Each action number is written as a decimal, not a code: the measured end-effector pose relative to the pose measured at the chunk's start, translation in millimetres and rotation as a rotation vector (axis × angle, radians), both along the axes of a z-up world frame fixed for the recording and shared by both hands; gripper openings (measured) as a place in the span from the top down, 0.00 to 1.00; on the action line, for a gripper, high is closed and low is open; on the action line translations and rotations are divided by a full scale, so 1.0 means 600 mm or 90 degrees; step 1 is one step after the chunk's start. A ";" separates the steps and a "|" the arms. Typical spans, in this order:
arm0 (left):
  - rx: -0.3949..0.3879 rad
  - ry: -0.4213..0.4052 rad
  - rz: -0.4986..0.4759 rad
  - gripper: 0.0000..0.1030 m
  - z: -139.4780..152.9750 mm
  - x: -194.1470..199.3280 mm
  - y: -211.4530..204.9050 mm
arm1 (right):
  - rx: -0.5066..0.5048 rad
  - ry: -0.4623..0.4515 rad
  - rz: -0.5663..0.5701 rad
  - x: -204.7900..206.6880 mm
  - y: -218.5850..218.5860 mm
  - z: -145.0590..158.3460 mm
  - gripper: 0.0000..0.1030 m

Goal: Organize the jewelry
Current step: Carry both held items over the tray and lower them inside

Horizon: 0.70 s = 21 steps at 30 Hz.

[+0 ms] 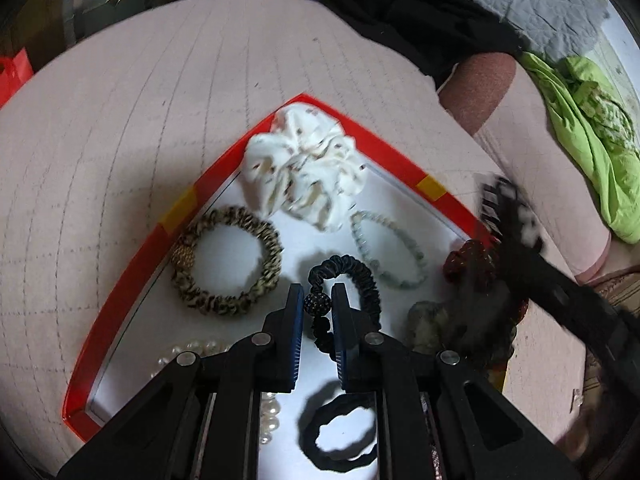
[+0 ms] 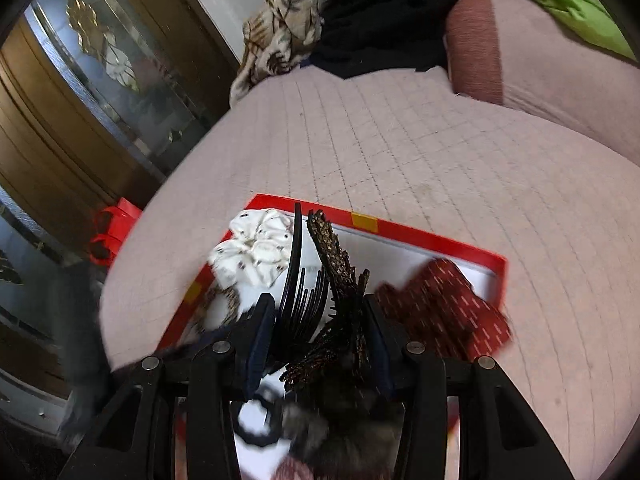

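A red-rimmed tray (image 1: 132,276) with a white floor lies on a pink quilted bed. In the left wrist view my left gripper (image 1: 317,304) is shut on the beaded ball of a black ruffled hair tie (image 1: 362,276) over the tray. A white scrunchie (image 1: 304,168), a leopard scrunchie (image 1: 228,260), a pale bead bracelet (image 1: 384,248), pearls (image 1: 192,350) and a plain black hair tie (image 1: 340,436) lie in the tray. My right gripper (image 2: 320,312) is shut on a black comb hair clip (image 2: 296,280) with a glittery dark bow. A red scrunchie (image 2: 444,304) lies at the tray's right.
The tray's red rim (image 2: 420,236) shows in the right wrist view. Black clothing (image 1: 420,20), green cloth (image 1: 588,132) and a floral cloth (image 2: 284,20) lie at the bed's far side. A wooden glass-door cabinet (image 2: 80,100) stands left. A red object (image 2: 112,232) lies beside the bed.
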State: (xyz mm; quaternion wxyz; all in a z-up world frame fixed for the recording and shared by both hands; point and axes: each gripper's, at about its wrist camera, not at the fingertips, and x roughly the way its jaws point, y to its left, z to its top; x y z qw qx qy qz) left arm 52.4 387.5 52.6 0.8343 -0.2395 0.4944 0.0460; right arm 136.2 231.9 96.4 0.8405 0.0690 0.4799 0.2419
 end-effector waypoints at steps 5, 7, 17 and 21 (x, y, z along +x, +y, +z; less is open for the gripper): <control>0.006 0.000 -0.007 0.87 0.005 -0.008 -0.003 | -0.029 0.018 0.003 0.033 0.031 -0.032 0.54; 0.001 -0.001 -0.012 0.87 0.006 -0.008 -0.005 | -0.030 0.018 0.004 0.035 0.035 -0.036 0.54; -0.005 -0.017 -0.025 0.87 0.016 -0.011 -0.013 | -0.099 -0.020 -0.015 0.044 0.029 -0.039 0.51; -0.007 -0.036 -0.034 0.87 0.025 -0.017 -0.020 | -0.050 -0.019 -0.038 0.031 -0.004 -0.018 0.44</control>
